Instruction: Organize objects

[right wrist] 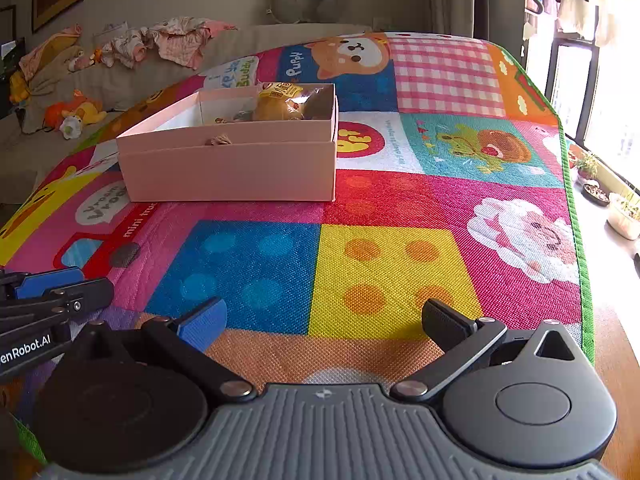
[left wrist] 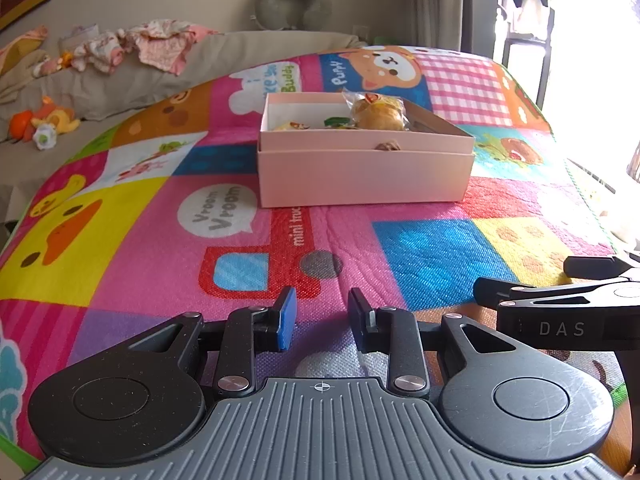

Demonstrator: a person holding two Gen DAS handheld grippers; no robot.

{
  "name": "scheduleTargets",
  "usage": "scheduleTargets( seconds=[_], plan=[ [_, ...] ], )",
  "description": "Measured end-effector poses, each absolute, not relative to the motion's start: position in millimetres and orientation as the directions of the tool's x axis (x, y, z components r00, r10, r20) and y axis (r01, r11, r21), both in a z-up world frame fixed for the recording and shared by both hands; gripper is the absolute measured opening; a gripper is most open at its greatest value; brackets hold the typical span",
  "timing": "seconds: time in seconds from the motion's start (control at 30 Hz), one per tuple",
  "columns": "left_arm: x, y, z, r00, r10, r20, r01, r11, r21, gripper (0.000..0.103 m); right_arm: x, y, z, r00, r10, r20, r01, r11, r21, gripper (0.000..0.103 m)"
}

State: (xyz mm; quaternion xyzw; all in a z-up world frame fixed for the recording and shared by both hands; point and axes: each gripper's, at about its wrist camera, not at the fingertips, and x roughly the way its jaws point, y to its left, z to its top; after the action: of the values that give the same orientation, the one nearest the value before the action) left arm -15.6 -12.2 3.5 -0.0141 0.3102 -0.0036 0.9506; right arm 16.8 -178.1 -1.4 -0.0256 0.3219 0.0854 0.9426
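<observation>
At about nine o'clock from the box, on the grey sofa (left wrist: 132, 76), lie plush toys (left wrist: 48, 120) and crumpled baby clothes (left wrist: 160, 46), well apart from the play mat (left wrist: 424, 248). The left gripper (left wrist: 322, 318) hovers low over the mat with its blue pads a narrow gap apart and nothing between them. Straight ahead at twelve o'clock sits the pink box (left wrist: 364, 176), open, nested in its own lid. Inside, toward its far right corner, is a wrapped bun (left wrist: 378, 114), with smaller packets beside it that are too hidden by the wall to name. The right gripper (right wrist: 324, 320) is at three o'clock of the left one, jaws spread wide and empty.

Judging by the bare mat, the sorting seems nearly finished or between items. The next move likely calls for finding a loose item, closing on it squarely and lifting it over the box wall.
</observation>
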Motion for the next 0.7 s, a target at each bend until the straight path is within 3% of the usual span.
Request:
scheduleTargets(
  seconds=[0.7],
  plan=[
    [-16.0, -10.1, 2.1, 0.811, -0.025, -0.584, 0.002, 0.999, -0.04, 0.031, 17.2, -179.5, -1.8, 0.778, 0.144, -0.611, -0.179, 0.984, 0.005, 0.103]
  ],
)
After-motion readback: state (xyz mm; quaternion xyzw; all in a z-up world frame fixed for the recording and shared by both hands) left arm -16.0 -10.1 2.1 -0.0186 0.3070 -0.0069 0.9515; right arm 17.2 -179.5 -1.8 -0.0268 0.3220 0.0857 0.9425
